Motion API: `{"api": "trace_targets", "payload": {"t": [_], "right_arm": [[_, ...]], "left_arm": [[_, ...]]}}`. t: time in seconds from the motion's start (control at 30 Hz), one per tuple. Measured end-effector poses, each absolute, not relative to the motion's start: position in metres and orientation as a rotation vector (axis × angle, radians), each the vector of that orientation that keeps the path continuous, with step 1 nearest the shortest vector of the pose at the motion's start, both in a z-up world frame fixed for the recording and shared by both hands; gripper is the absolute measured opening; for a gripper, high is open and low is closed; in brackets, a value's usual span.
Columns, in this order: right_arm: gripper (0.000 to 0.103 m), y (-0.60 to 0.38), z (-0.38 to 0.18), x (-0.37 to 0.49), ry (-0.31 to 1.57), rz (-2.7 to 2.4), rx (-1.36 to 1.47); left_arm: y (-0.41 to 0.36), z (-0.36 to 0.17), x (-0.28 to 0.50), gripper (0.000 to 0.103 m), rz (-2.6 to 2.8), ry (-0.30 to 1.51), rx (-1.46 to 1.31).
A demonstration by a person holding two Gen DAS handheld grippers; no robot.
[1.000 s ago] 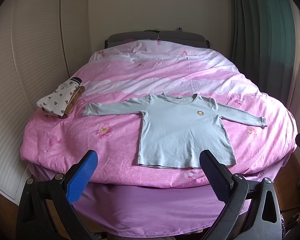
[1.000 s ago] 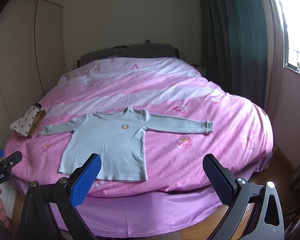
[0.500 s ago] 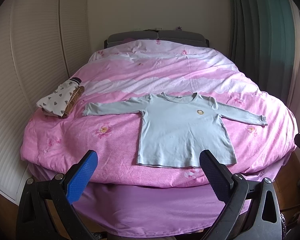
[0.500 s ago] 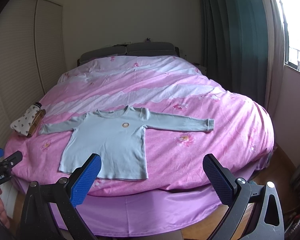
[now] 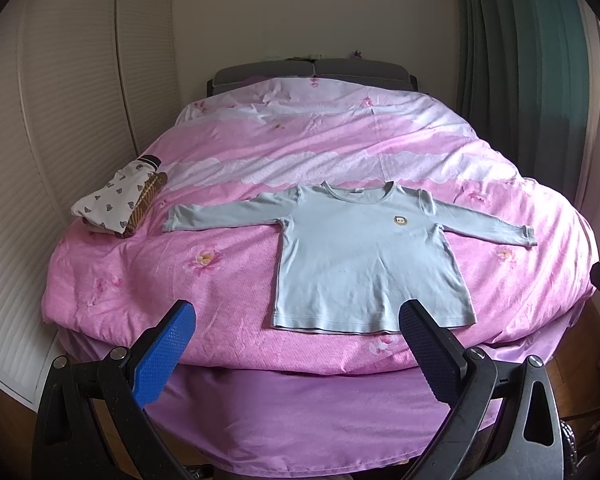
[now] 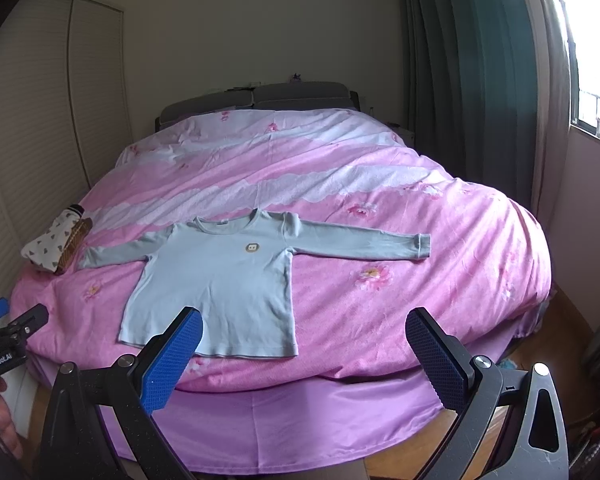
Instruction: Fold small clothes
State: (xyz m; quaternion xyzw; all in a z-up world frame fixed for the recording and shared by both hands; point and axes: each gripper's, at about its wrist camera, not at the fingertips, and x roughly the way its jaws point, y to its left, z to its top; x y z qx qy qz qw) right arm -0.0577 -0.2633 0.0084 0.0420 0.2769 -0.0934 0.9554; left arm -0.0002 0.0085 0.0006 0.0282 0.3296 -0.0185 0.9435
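Observation:
A pale blue long-sleeved child's shirt (image 5: 364, 256) (image 6: 228, 280) lies flat and face up on the pink bed, both sleeves spread out, a small round badge on its chest. My left gripper (image 5: 296, 340) hovers open in front of the bed's foot, short of the shirt's hem, with nothing between its fingers. My right gripper (image 6: 304, 348) is open too, off the bed's near edge and to the right of the hem. In the right wrist view the left gripper (image 6: 8, 324) shows at the left edge, with part of a hand under it.
A small stack of folded clothes (image 5: 120, 204) (image 6: 56, 240) sits at the bed's left edge, beyond the shirt's left cuff. The pink quilt (image 5: 300, 148) covers the whole bed. White wardrobe doors (image 5: 60, 120) stand left, dark green curtains (image 6: 460, 80) right, wooden floor below.
The right wrist view has dropped and drawn a little closer to the bed, so the shirt sits higher in it. The left view barely shifted. The shirt has not moved.

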Motion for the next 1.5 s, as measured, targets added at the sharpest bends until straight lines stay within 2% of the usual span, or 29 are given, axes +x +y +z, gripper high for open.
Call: {"api": "trace_targets", "payload": {"t": [0.37,0.7,0.73,0.77,0.9,1.07,1.3,1.5], "right_arm": [[0.103,-0.288,0.004,-0.037,0.545,-0.196,0.143],[0.102,-0.392,0.000,0.017,0.506,-0.279,0.246],[0.100,-0.404,-0.002,0.022,0.498,-0.285,0.256],[0.095,-0.417,-0.005,0.029,0.493,-0.290,0.264],[0.064,-0.466,-0.024,0.060,0.520,-0.302,0.325],[0.045,-0.520,-0.066,0.098,0.588,-0.275,0.494],[0.043,-0.553,-0.130,0.132,0.660,-0.276,0.694],[0.043,-0.568,-0.164,0.147,0.674,-0.277,0.822]], "left_arm": [[-0.022,-0.001,0.031,0.103,-0.046,0.693,0.051],[-0.127,0.008,0.101,0.103,-0.112,0.594,0.105],[-0.140,0.006,0.108,0.103,-0.126,0.590,0.109],[-0.158,0.002,0.118,0.103,-0.147,0.589,0.114],[-0.209,-0.011,0.144,0.103,-0.185,0.591,0.136],[-0.260,-0.033,0.176,0.103,-0.195,0.610,0.162],[-0.298,-0.068,0.207,0.103,-0.169,0.650,0.195],[-0.308,-0.088,0.224,0.103,-0.131,0.675,0.201]]}}
